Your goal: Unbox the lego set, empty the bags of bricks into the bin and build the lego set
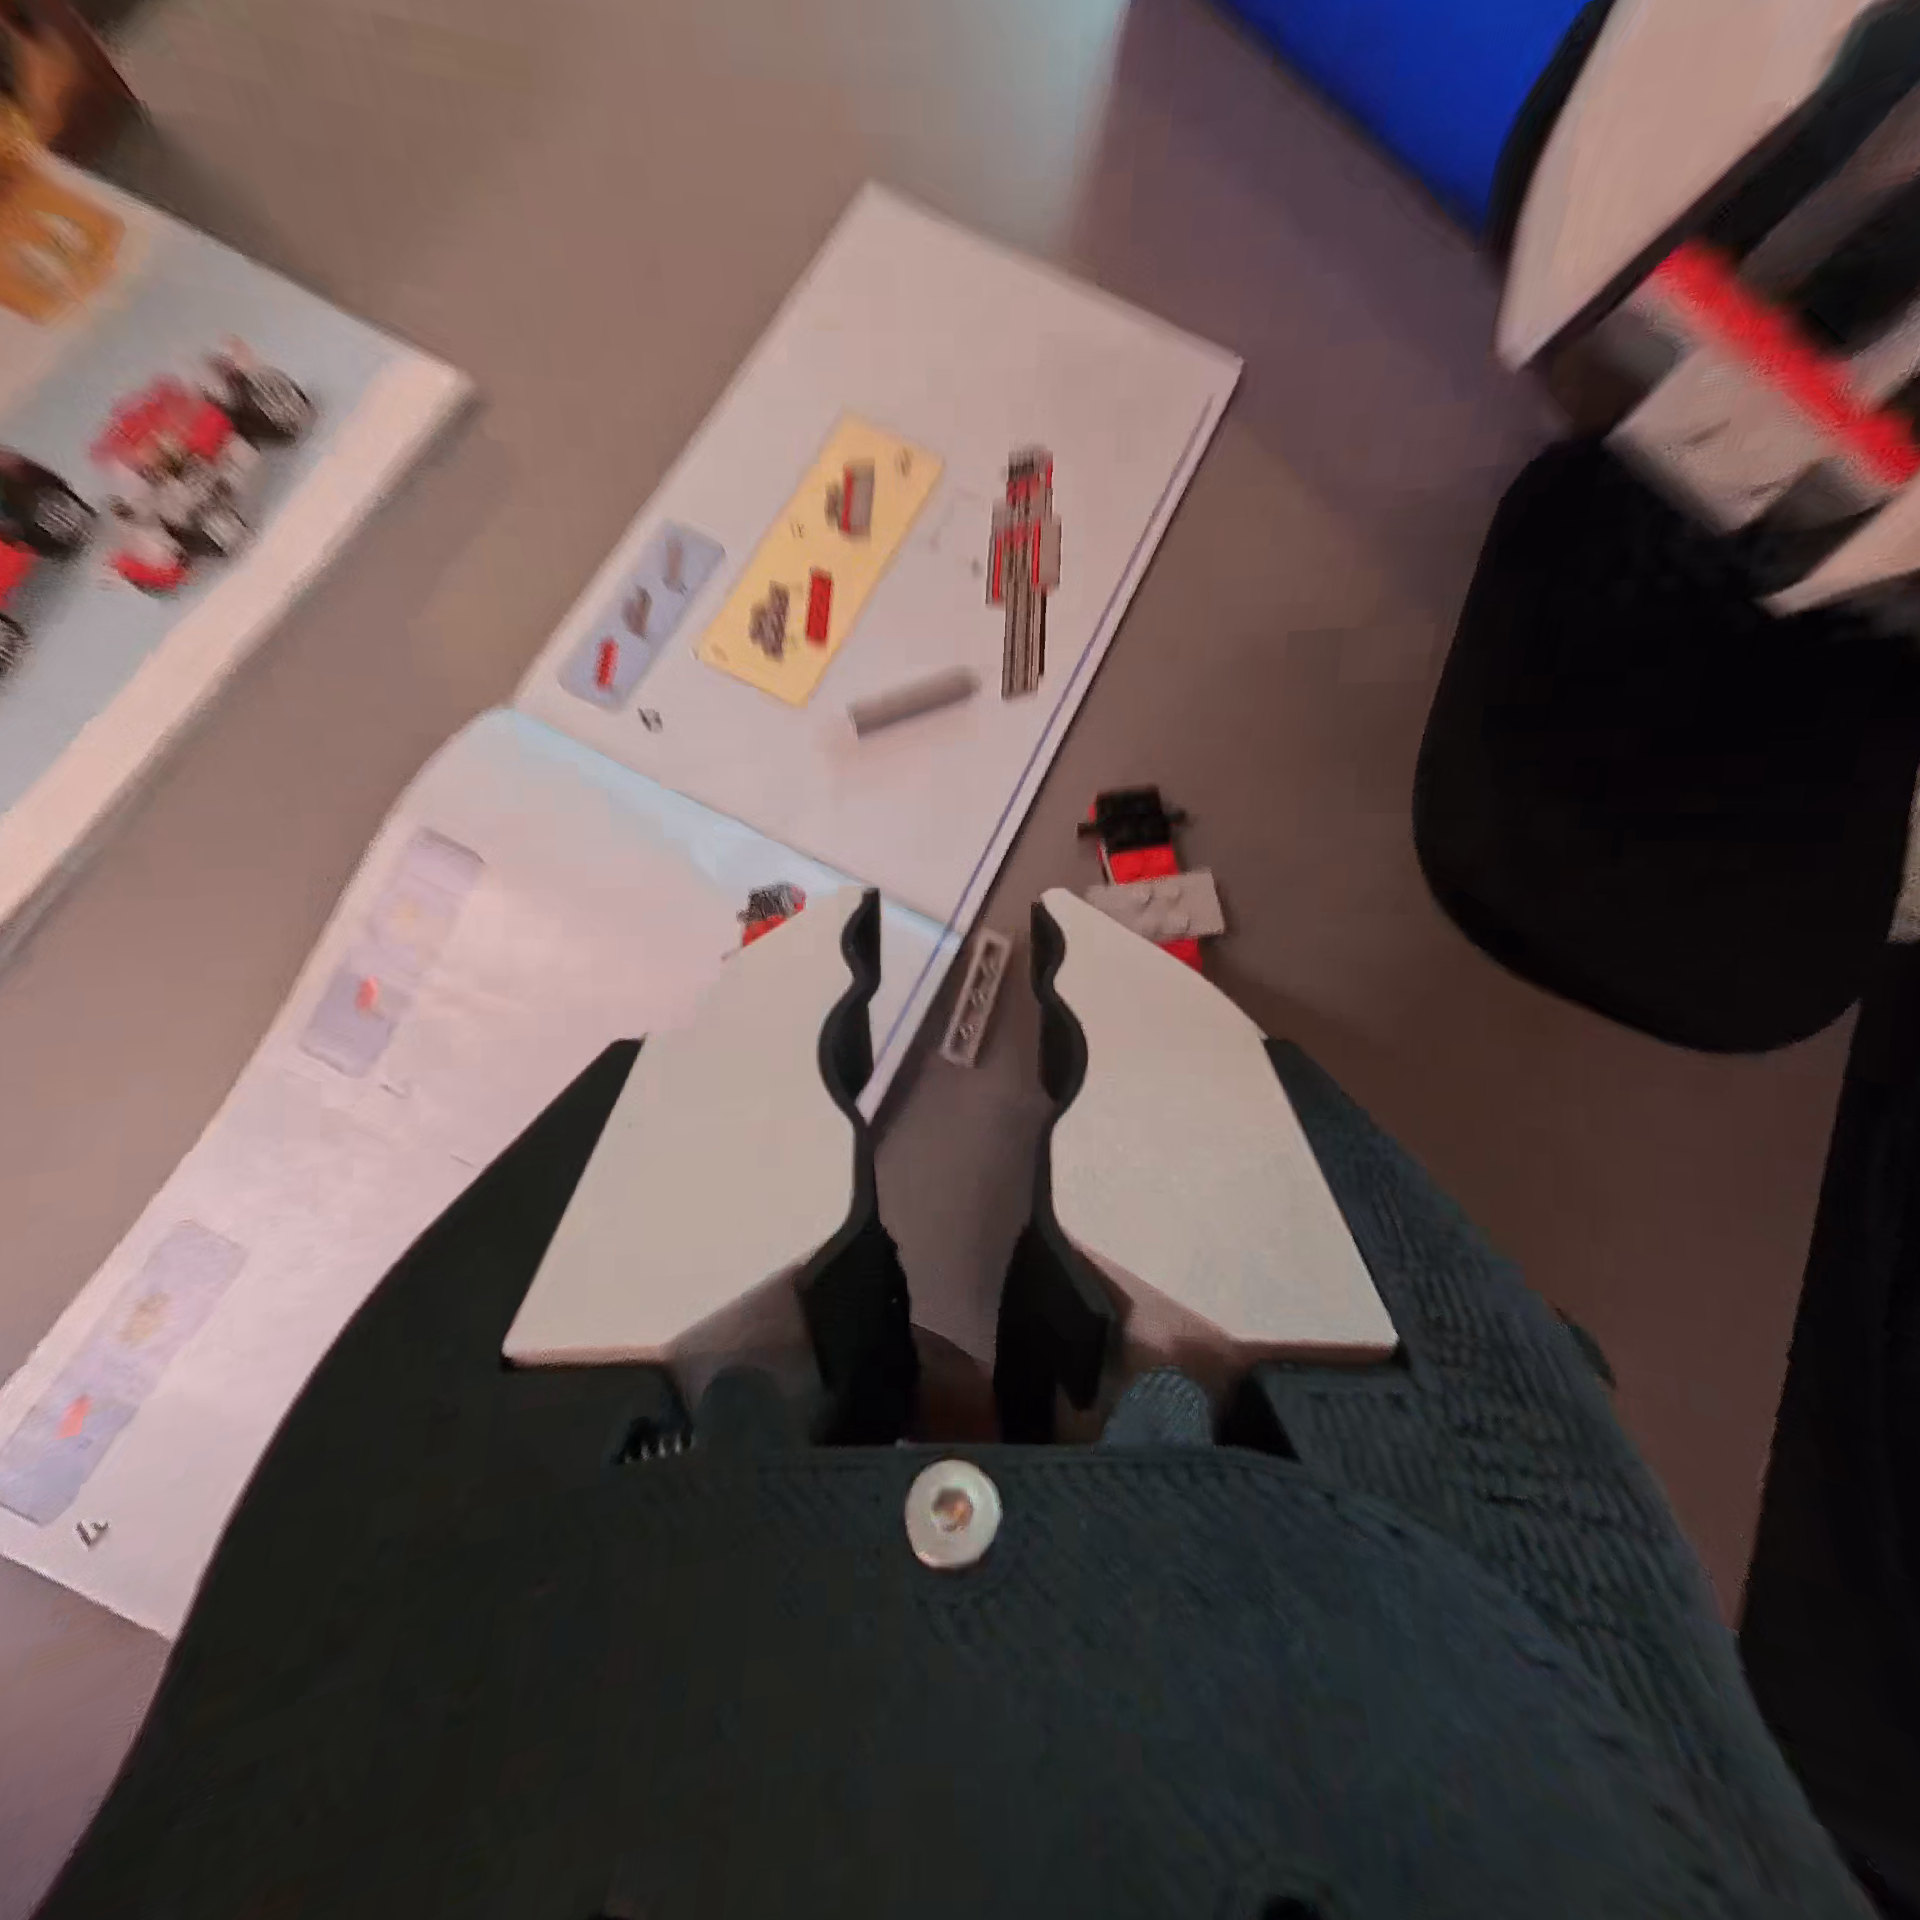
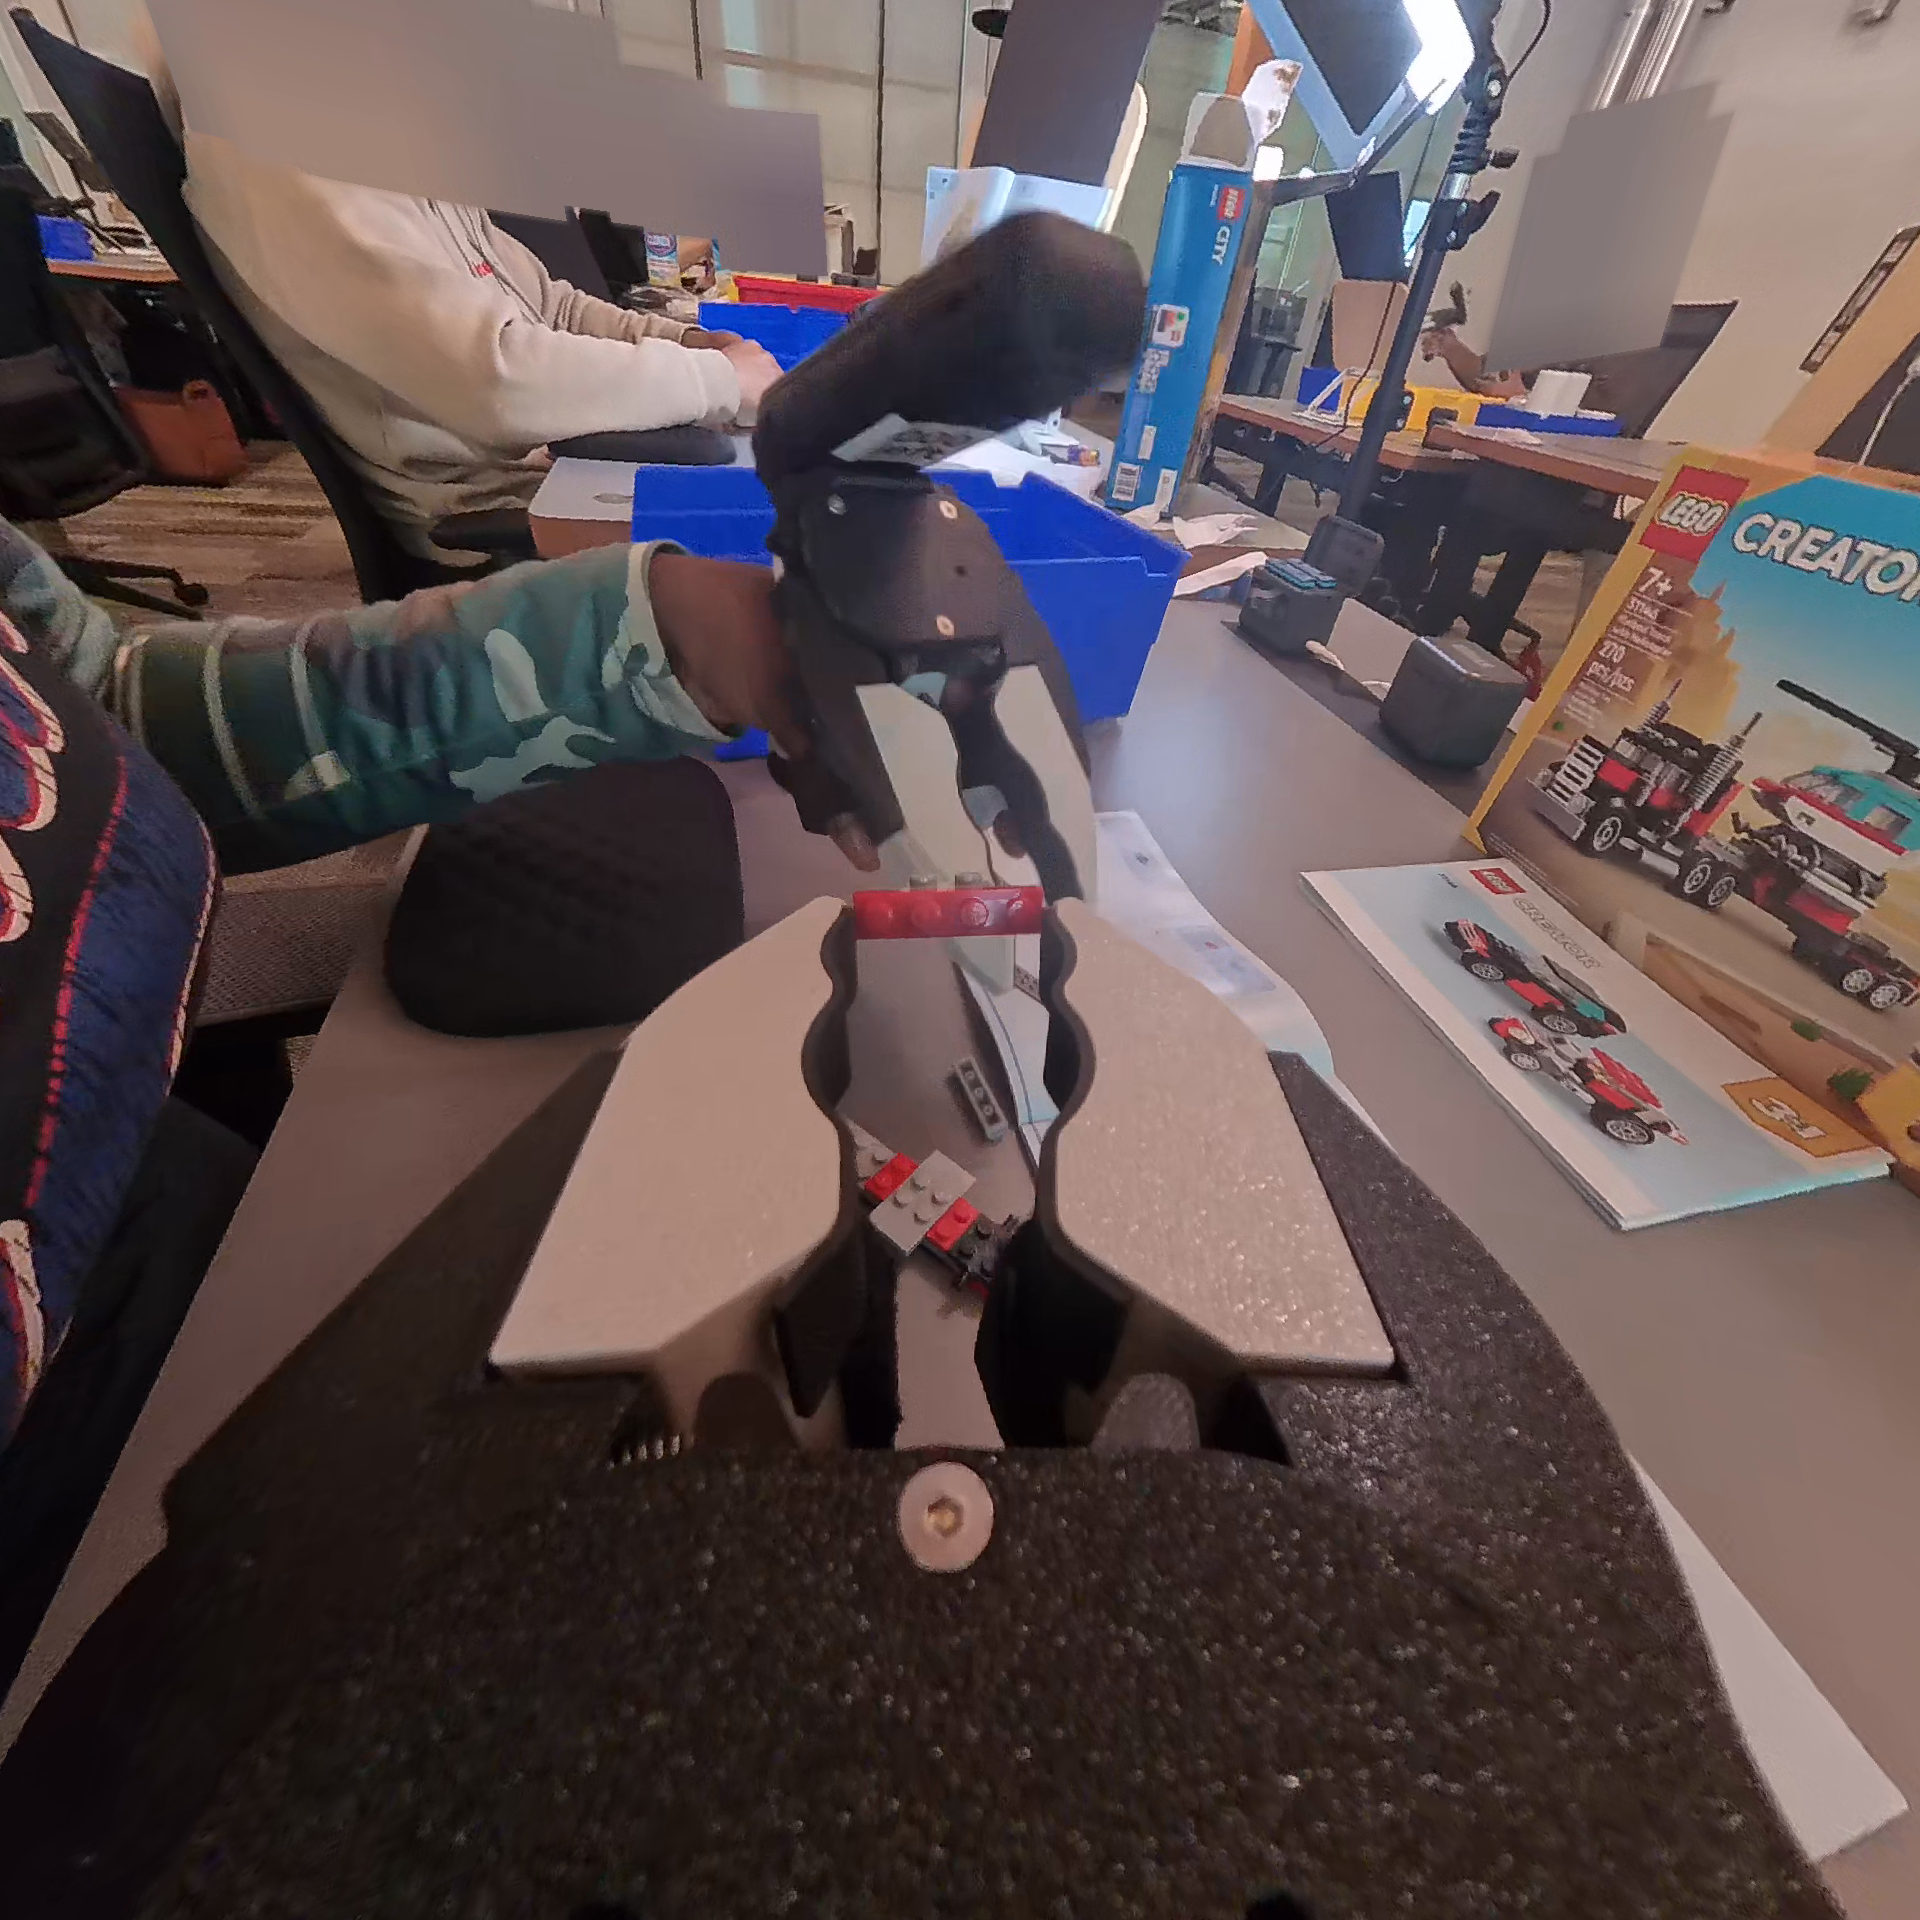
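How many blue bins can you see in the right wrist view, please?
3 at least: a large blue bin behind the left gripper, a second bin farther back beside the seated person's hand, and a distant bin at far left. Others may be hidden.

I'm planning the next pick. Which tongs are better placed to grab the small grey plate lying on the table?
Left. The left tongs are open and empty just above the grey plate, while the right tongs already grip a red plate.

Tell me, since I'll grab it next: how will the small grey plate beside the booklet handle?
The grey plate looks thin and lies flat on the table, so pinching its edges may be fiddly. It is probably light and rigid, likely to slide if nudged, unlikely to roll.
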The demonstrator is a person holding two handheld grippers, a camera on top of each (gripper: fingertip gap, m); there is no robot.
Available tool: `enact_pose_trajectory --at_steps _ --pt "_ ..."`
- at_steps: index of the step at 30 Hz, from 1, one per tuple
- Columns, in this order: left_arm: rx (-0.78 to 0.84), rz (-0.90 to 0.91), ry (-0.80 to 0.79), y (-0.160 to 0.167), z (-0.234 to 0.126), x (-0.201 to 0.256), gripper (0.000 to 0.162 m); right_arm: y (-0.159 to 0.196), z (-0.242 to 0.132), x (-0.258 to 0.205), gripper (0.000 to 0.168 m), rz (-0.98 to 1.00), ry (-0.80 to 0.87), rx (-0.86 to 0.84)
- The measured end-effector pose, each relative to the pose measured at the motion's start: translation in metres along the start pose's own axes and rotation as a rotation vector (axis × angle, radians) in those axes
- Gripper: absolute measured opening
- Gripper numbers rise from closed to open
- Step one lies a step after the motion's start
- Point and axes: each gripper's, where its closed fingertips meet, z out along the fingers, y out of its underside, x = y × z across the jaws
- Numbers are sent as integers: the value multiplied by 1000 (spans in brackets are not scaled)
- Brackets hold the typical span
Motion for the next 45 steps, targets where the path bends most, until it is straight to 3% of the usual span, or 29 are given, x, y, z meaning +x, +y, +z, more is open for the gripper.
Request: enact_pose_trajectory --at_steps 7,11,17,22,26,45 --pt "683 110 62 -49 -58 34 41 -29 13 -9 34 52 -131 125" --pt "863 67 170 -55 -75 57 41 -38 16 -13 33 102 -191 171" --pt "842 56 243 -58 -70 73 40 -32 20 -18 33 107 -222 155" --pt "869 106 258 -61 -78 78 23 -35 21 -20 33 129 -251 175" --pt "867 139 201 -63 -79 75 26 -36 22 -23 33 140 -274 191" --pt "871 110 334 -64 -80 88 16 -38 28 -36 33 137 -328 206"
